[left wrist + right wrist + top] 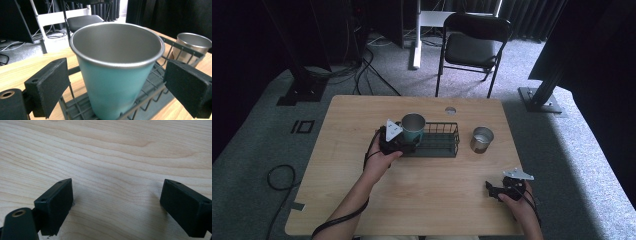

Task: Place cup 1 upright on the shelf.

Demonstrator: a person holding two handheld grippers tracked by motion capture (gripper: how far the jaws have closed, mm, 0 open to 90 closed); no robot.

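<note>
**Teal cup standing in the wire basket, left jaws spread around it**

The teal cup (116,75) is standing upright at the left end of the black wire basket (446,142), its steel mouth facing up. The left gripper (406,146) is sitting level with the cup, its jaws spread wide on either side and not touching the wall. A steel cup (481,139) is standing on the table (342,150) just beside the basket's right end. The right gripper (490,187) is resting near the table's front right, well apart, its jaws released over bare wood.
</note>
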